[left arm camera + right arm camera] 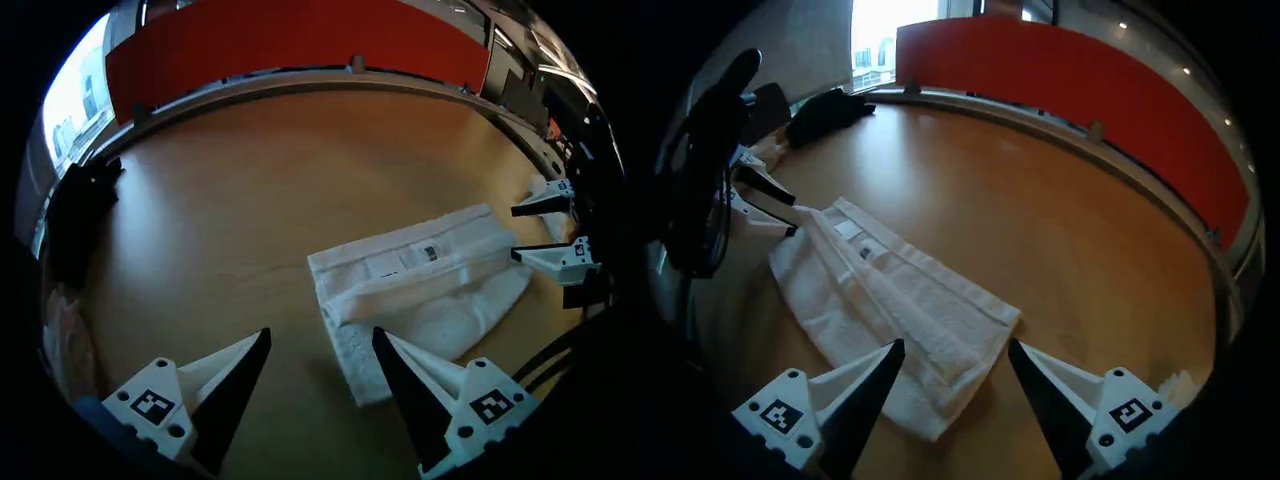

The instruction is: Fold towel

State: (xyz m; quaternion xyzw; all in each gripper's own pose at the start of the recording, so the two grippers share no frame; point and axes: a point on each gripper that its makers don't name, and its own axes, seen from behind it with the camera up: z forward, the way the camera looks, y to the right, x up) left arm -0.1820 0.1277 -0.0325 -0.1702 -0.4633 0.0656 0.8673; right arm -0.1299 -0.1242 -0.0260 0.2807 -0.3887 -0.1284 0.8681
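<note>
A white towel [416, 288] lies folded into a long strip on the wooden table [264, 184], a small label on its upper layer. In the left gripper view my left gripper [320, 360] stands open at the strip's near end, its right finger over the towel's edge. At the far end, my right gripper [512, 234] is open beside the towel. In the right gripper view my right gripper [956, 360] is open above one end of the towel [888, 304]. My left gripper [768, 206] is open at the other end, touching the cloth's edge.
A red partition [296, 40] runs along the table's far edge. A black object [828, 112] lies near the window corner. Dark cables and a person's dark sleeve [696, 192] sit beside the left gripper. Bare wood [1056, 208] spreads beyond the towel.
</note>
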